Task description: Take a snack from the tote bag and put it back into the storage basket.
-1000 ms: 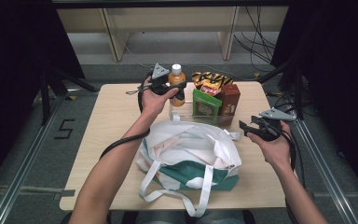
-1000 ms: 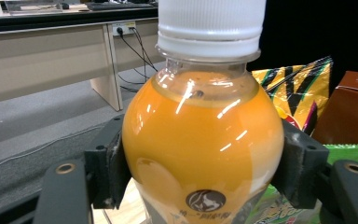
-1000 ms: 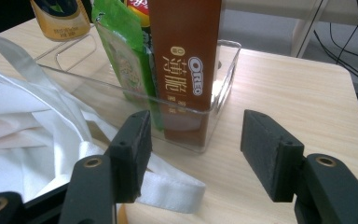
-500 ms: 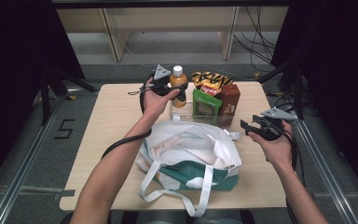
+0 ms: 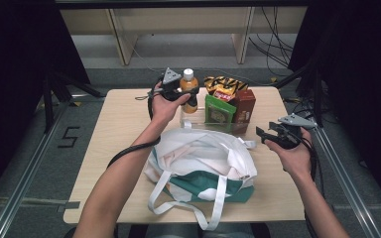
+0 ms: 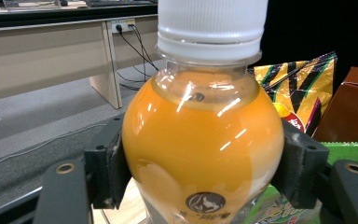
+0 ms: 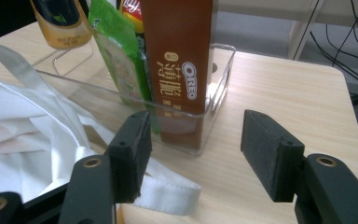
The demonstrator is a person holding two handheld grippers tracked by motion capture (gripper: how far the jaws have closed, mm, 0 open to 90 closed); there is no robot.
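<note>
Bottle [image 5: 188, 88] of orange drink, at the clear bin's [image 5: 187, 118] left end beyond the tote bag [image 5: 203, 163], sits pinched in the left gripper [image 5: 186, 94]. The left gripper view shows both pads clamping its belly. The right gripper [image 7: 193, 154] waits spread and empty near the bin's brown box [image 7: 179, 60]. Likely next: lift the bottle clear and carry it into the bag.
</note>
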